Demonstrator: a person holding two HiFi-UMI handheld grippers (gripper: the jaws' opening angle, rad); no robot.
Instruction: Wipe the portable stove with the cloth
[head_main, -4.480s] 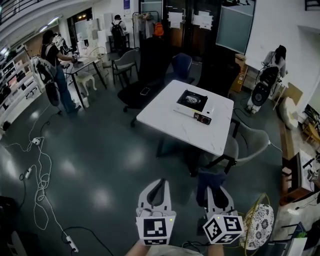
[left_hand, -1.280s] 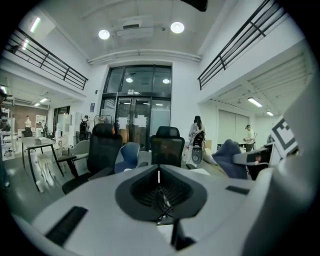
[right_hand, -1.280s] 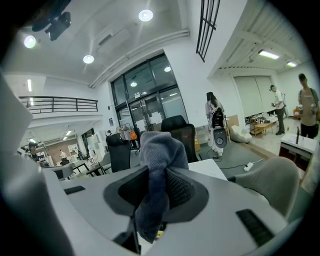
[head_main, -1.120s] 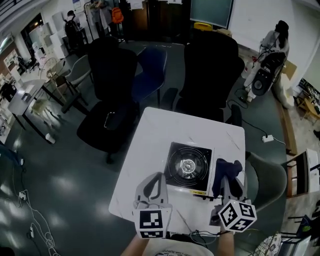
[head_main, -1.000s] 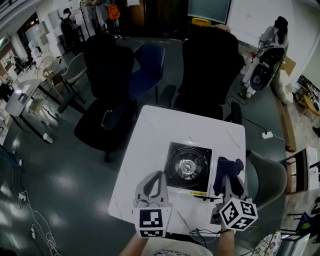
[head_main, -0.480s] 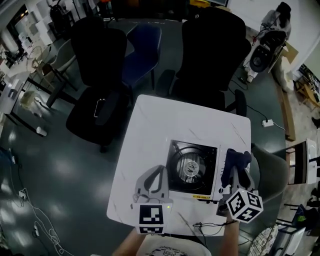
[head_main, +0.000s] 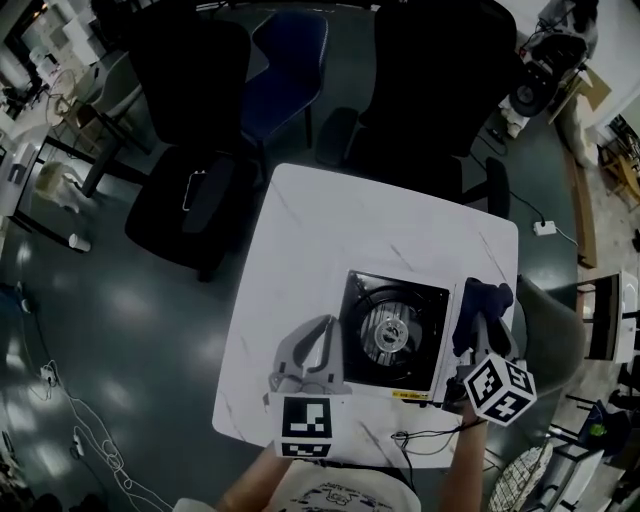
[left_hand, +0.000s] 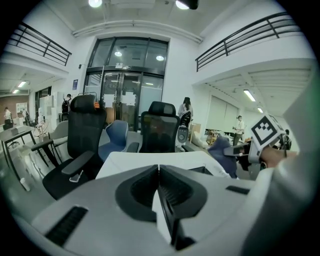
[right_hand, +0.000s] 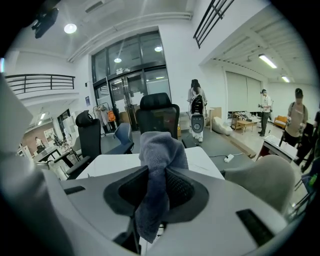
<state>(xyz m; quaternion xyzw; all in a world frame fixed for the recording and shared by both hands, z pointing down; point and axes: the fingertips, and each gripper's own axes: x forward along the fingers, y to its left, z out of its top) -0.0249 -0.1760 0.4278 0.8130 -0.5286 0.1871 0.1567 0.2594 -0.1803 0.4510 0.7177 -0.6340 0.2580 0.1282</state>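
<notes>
— Both claws have come right up to the portable stove (head_main: 395, 330), which earlier sat well ahead across the room. Now they flank it on the bench (head_main: 300, 240).

— Where's the cloth?

— Clamped in the right claw (head_main: 478, 325), just off the stove's right edge. The cloth (head_main: 483, 298) lies lengthwise along the jaws. Its bunched end sticks out past the tips, away from the person, and a tail hangs down behind. That leaves a pad in front, likely for wiping.

— And the left claw?

— The left claw (head_main: 322, 330) is pinched together on nothing, at the stove's near-left corner, perhaps to steady it.

— How does the stove sit?

— Flat, slightly skewed, its yellow-labelled edge toward the person. It looks almost square from above, so I can't tell its long axis.
</notes>
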